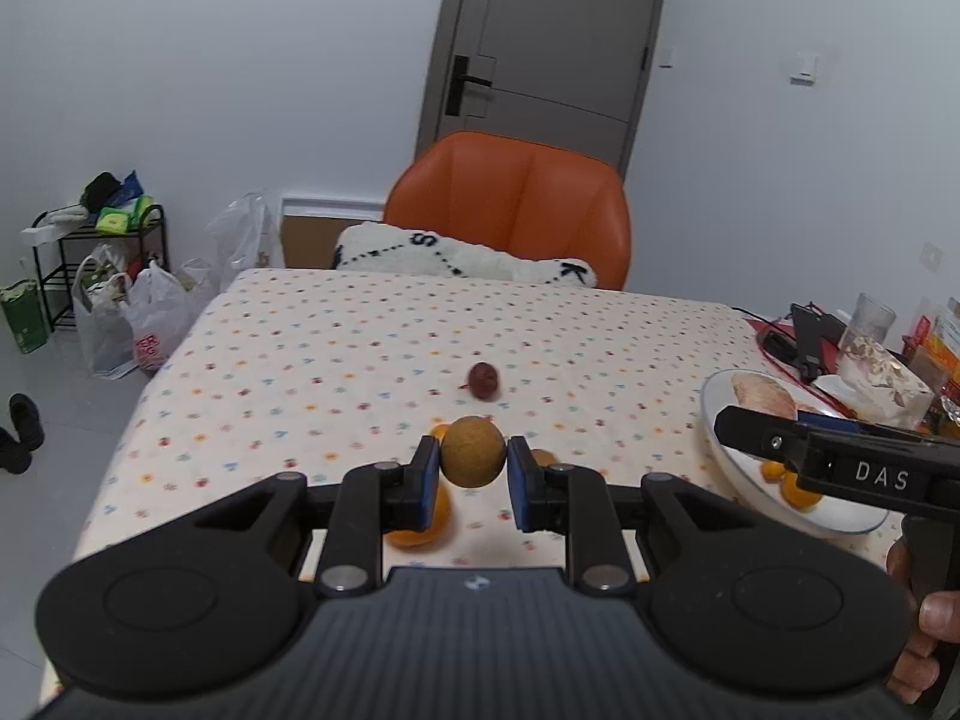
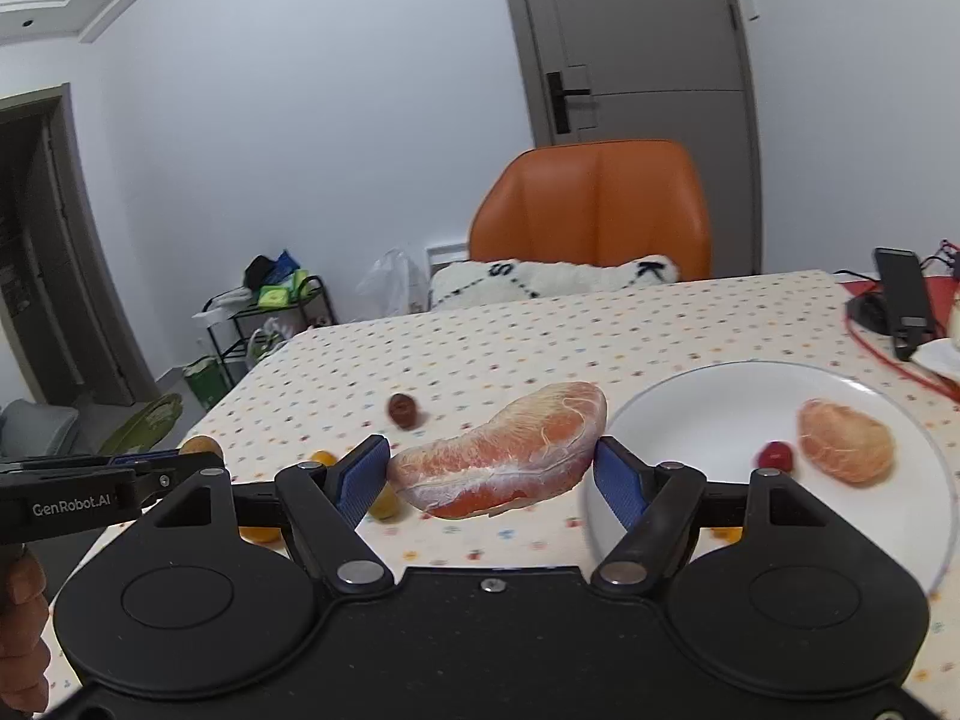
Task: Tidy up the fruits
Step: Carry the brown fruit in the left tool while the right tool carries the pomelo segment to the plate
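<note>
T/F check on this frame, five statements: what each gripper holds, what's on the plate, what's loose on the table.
1. The left gripper holds a round brown fruit. True.
2. The right gripper is empty. False: a pomelo segment sits between its jaws.
3. The plate already has a peeled segment on it. True.
4. The dark red fruit lies on the plate. False: it lies on the tablecloth, apart from the plate.
5. The chair behind the table is blue. False: it is orange.
</note>
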